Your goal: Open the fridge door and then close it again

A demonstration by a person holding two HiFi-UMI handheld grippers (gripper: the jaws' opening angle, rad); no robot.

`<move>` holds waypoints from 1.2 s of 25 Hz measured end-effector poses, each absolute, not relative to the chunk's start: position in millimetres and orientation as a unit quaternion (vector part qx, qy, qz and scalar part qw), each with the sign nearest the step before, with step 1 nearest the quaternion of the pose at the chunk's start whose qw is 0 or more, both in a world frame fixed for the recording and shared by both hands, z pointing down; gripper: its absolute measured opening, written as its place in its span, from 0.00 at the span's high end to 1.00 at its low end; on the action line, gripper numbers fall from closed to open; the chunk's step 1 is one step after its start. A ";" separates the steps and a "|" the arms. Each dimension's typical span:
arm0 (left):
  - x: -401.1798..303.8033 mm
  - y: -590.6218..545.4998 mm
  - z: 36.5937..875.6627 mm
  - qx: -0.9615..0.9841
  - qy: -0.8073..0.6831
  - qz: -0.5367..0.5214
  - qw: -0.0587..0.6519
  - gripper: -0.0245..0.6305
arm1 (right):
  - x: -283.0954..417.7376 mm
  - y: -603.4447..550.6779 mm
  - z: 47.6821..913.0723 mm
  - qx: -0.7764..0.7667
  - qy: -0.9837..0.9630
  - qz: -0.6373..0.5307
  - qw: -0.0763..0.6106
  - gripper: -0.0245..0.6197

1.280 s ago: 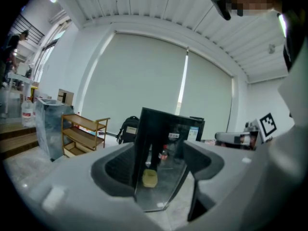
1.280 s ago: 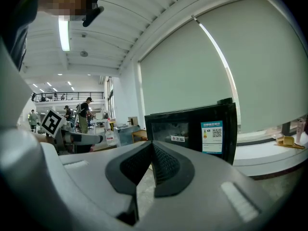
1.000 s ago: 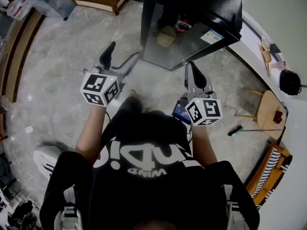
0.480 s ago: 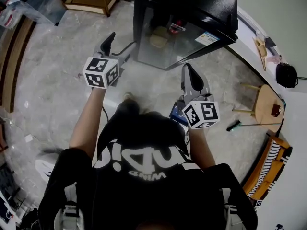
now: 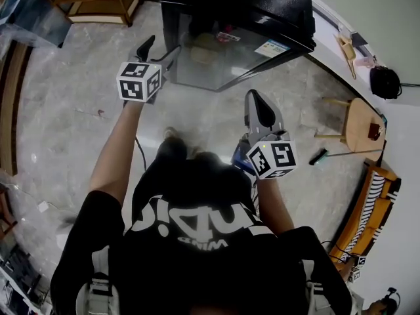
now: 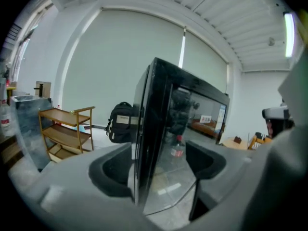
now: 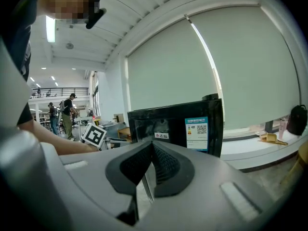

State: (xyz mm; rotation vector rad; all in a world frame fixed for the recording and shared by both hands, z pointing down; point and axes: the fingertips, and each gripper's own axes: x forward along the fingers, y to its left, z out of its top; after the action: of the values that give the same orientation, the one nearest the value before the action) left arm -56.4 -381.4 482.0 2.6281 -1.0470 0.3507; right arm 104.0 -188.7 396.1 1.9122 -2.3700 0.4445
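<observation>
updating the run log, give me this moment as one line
phase: reaching for door | left gripper: jaws closing, fridge door edge between them | right gripper: shut, empty | door: looks closed

The jaws of the left gripper [image 6: 159,171] were closing, the front edge of the fridge [image 6: 192,112] between them. A backpack [image 6: 120,124] sat behind.

A pale grey marbled floor [image 5: 65,130] runs through the room. A wooden shelf unit [image 6: 67,129] stands by the wall, with a black backpack [image 6: 120,123] on the floor just beside it. Light roller blinds [image 6: 125,61] cover the broad windows under a ribbed white ceiling [image 6: 192,4] with a lit strip lamp [image 6: 288,28]. Near a curved white ledge [image 5: 328,26] are a round wooden stool [image 5: 357,126] and a black bag [image 5: 384,83].
</observation>
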 end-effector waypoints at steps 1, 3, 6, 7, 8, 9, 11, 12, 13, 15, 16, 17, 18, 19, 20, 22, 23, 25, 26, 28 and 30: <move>-52.5 -386.4 487.1 0.913 -0.359 0.128 0.145 0.43 | 106.3 -189.0 396.7 0.625 -0.766 0.145 0.033 0.96; -46.4 -395.8 496.2 0.914 -0.352 0.137 0.147 0.44 | 110.2 -190.2 397.6 0.632 -0.760 0.146 0.034 0.96; -38.3 -406.7 504.7 0.915 -0.345 0.144 0.150 0.44 | 116.3 -192.8 400.1 0.641 -0.752 0.149 0.034 0.96; -35.3 -409.0 506.4 0.916 -0.343 0.145 0.150 0.45 | 118.4 -193.4 401.4 0.644 -0.749 0.150 0.034 0.96; -32.4 -410.4 507.8 0.917 -0.340 0.146 0.149 0.45 | 120.0 -193.8 402.4 0.647 -0.747 0.152 0.034 0.96; -29.7 -411.3 508.6 0.918 -0.337 0.147 0.149 0.46 | 120.9 -194.2 403.2 0.649 -0.744 0.153 0.034 0.96; -26.6 -412.6 509.0 0.920 -0.334 0.146 0.146 0.48 | 120.6 -195.6 404.4 0.652 -0.742 0.154 0.033 0.96; -26.8 -413.5 509.1 0.919 -0.336 0.145 0.145 0.48 | 119.8 -196.5 404.9 0.652 -0.741 0.155 0.033 0.96; -28.1 -414.4 509.1 0.919 -0.339 0.143 0.145 0.51 | 118.9 -197.5 405.5 0.652 -0.741 0.155 0.033 0.96; -31.5 -416.3 509.3 0.918 -0.343 0.139 0.145 0.56 | 117.7 -199.8 406.4 0.652 -0.741 0.156 0.033 0.96; -33.0 -417.5 509.5 0.917 -0.344 0.138 0.145 0.59 | 117.4 -200.8 407.0 0.652 -0.741 0.157 0.033 0.96; -34.1 -418.5 509.7 0.918 -0.343 0.138 0.146 0.62 | 117.3 -201.7 407.7 0.653 -0.740 0.158 0.034 0.96; -34.7 -419.3 510.0 0.918 -0.342 0.138 0.146 0.63 | 117.3 -202.2 408.4 0.653 -0.740 0.159 0.034 0.96; -34.9 -419.6 510.4 0.919 -0.340 0.139 0.145 0.64 | 117.3 -202.5 409.3 0.653 -0.740 0.159 0.035 0.96; -35.1 -419.6 510.7 0.919 -0.340 0.139 0.143 0.65 | 117.2 -202.7 410.2 0.653 -0.739 0.160 0.036 0.96; -35.9 -419.5 511.0 0.920 -0.340 0.140 0.139 0.66 | 116.4 -202.7 411.5 0.653 -0.739 0.161 0.037 0.96; -36.5 -419.3 510.9 0.920 -0.340 0.140 0.138 0.66 | 115.6 -202.5 411.5 0.653 -0.739 0.161 0.037 0.96; -37.6 -419.4 510.5 0.920 -0.340 0.141 0.137 0.66 | 113.8 -201.9 411.0 0.653 -0.739 0.161 0.038 0.96; -38.0 -419.7 510.4 0.920 -0.339 0.141 0.138 0.66 | 113.3 -201.6 410.9 0.653 -0.739 0.161 0.039 0.96; -37.3 -420.5 510.7 0.921 -0.334 0.141 0.140 0.66 | 113.6 -200.8 411.7 0.652 -0.740 0.160 0.040 0.96; -36.0 -421.0 511.3 0.923 -0.329 0.141 0.142 0.67 | 114.7 -199.5 412.9 0.652 -0.740 0.159 0.042 0.96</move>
State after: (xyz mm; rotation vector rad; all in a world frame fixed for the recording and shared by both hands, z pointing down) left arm -36.0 -421.0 511.3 2.6639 -0.9503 0.4062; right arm 114.7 -199.5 412.9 1.9933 -2.2655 0.4878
